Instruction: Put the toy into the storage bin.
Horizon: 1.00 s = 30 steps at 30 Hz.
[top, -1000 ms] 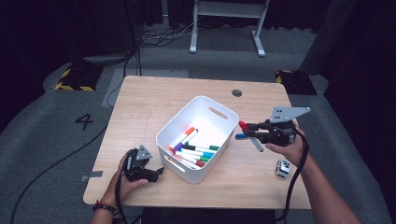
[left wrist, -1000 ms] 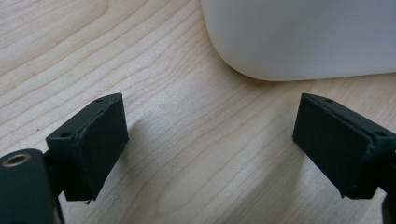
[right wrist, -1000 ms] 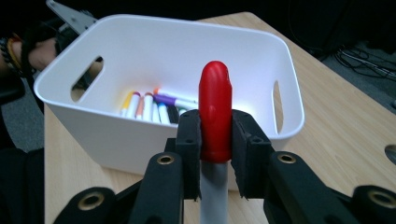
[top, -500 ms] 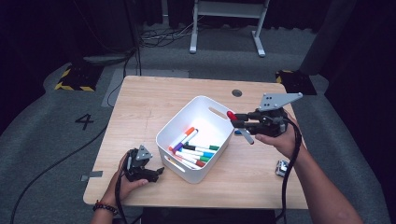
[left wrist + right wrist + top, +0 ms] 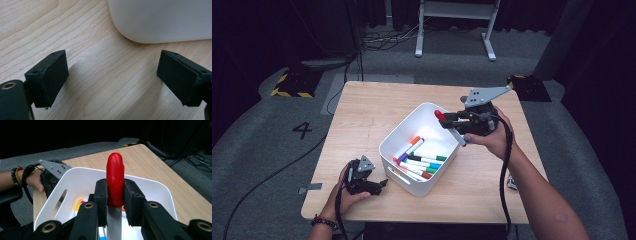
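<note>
A white bin (image 5: 394, 140) stands in the middle of the wooden table (image 5: 362, 115) and holds several coloured markers (image 5: 419, 162). My right gripper (image 5: 451, 120) hangs over the bin's far right corner, shut on a red-capped marker (image 5: 440, 115). In the right gripper view the red-capped marker (image 5: 115, 182) stands upright between the pads, with the bin (image 5: 82, 176) below. My left gripper (image 5: 379, 184) rests on the table at the bin's near left corner. Its jaws stand wide apart in the left gripper view (image 5: 112, 75), with nothing between them and the bin wall (image 5: 162, 20) just ahead.
A small black-and-white object (image 5: 511, 183) lies on the table near the right edge, beside my right forearm. A round grommet hole in the tabletop is hidden behind the right gripper. Dark floor with cables (image 5: 277, 165) surrounds the table.
My right gripper has risen and moved left with the red-capped marker, from beside the bin's right side to above its far right corner. The left gripper has stayed put.
</note>
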### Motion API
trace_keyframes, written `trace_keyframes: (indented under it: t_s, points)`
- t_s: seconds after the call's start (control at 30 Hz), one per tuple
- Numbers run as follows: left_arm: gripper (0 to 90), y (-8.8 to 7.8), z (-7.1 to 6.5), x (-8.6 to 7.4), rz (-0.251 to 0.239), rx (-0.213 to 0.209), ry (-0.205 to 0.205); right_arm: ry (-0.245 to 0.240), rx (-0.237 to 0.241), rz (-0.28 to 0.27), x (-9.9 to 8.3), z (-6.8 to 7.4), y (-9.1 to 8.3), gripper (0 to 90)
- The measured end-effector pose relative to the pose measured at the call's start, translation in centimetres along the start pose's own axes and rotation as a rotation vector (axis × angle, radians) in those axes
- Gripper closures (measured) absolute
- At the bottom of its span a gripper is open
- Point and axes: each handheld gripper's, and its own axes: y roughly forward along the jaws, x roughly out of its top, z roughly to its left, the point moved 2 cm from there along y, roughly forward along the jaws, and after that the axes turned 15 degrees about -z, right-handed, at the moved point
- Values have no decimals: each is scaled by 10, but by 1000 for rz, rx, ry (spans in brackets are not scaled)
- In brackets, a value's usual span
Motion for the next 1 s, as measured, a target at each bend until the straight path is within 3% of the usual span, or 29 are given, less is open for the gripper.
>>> trace_keyframes:
  t_s: [0.37,0.7,0.93,1.0]
  points:
    - [103,0,0,0,2,-2,2,53,12,65,-5,3,51,746]
    - [103,0,0,0,0,-1,0,118,9,212,-35,1,88,746]
    - [103,0,0,0,1,-1,-1,133,27,330,-56,7,106,746]
    - [103,0,0,0,1,-5,-2,116,39,355,-60,10,112,746]
